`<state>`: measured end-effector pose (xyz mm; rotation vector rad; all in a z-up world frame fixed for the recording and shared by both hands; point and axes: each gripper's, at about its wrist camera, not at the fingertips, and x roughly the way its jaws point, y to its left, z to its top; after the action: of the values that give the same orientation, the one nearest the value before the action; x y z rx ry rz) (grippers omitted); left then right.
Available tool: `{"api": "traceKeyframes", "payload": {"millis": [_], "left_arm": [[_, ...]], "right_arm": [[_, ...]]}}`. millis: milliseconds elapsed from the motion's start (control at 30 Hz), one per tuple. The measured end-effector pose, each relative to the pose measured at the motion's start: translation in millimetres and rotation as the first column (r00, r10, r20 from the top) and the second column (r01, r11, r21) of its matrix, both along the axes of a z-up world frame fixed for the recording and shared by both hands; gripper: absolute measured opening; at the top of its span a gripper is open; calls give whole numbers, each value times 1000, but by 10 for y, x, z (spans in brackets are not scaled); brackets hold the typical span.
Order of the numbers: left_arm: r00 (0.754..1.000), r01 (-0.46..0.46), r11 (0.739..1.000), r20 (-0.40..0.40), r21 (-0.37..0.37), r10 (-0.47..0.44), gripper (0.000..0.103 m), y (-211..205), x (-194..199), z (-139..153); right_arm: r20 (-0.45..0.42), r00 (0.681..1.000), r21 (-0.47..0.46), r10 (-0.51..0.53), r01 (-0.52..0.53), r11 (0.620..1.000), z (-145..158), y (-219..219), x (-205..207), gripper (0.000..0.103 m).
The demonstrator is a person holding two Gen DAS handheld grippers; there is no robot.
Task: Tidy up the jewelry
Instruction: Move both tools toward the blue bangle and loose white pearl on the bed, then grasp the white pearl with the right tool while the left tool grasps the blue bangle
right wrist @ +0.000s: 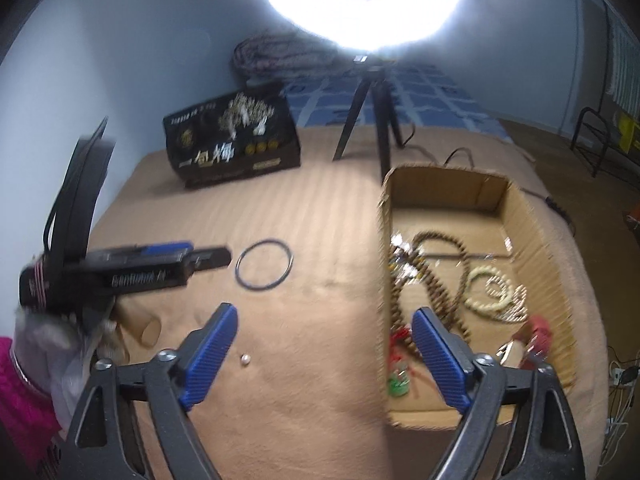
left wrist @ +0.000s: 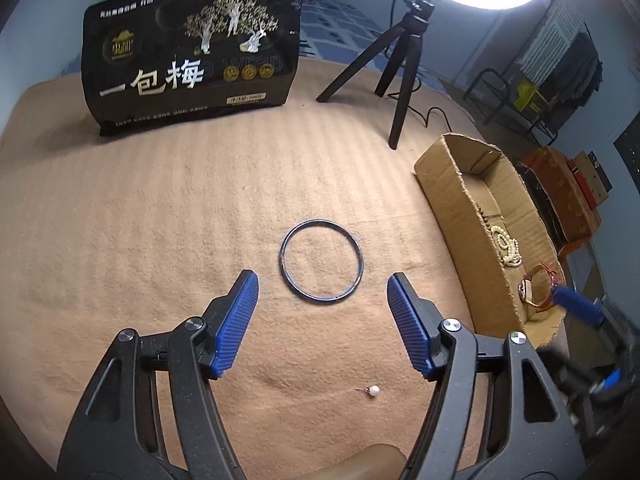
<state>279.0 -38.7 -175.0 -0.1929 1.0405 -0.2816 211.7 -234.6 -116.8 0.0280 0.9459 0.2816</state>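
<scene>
A dark thin bangle (left wrist: 322, 261) lies flat on the tan blanket, just beyond my open, empty left gripper (left wrist: 322, 283). A small pearl earring (left wrist: 373, 390) lies nearer, between the left arms. The right wrist view shows the bangle (right wrist: 264, 266), the pearl (right wrist: 245, 359) and my left gripper (right wrist: 210, 259) from the side. My right gripper (right wrist: 324, 320) is open and empty, above the left wall of the cardboard box (right wrist: 383, 280). The box holds a brown bead necklace (right wrist: 440, 280), a cream bead bracelet (right wrist: 494, 292) and a red-strap watch (right wrist: 532, 336).
A black snack bag (left wrist: 192, 60) stands at the back of the blanket. A black tripod (left wrist: 400, 60) with a ring light (right wrist: 360, 0) stands behind the box (left wrist: 460, 216). The blanket's edge drops off to the right of the box.
</scene>
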Motion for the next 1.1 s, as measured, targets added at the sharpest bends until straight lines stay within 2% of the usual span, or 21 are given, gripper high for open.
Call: {"api": "traceKeyframes", "payload": {"millis": [167,300,367,567,833,1000,1100], "left_arm": [[1000,2,1000,-16,4,-2,69,-48,64,-99],[999,-5,1000,-35,0,5,69,-98,125,-203],[999,-6,1000,-44,13,7,69,-130,161,-260],[996,-43,999,-75,-6,42,69,-140,286,-389],[992,-89,995,-95,-42,84,69,-145,432,-494],[992,-95,994,-84,-55,91,77,-196,489,-504],[994,-86,996,-75,-25,84,78,-258,516,-519]], "right_arm": [[-63,997,18,42,-41,999,-270,163,-87,73],[-90,994,14,56,-54,998,-433,264,-156,66],[-99,993,18,63,-61,998,-494,296,-182,59],[-128,989,24,77,-74,997,-647,341,-220,58],[-120,988,16,96,-94,995,-672,396,-197,58],[-119,988,12,94,-93,996,-688,400,-181,58],[-121,988,7,96,-96,995,-707,410,-174,58]]}}
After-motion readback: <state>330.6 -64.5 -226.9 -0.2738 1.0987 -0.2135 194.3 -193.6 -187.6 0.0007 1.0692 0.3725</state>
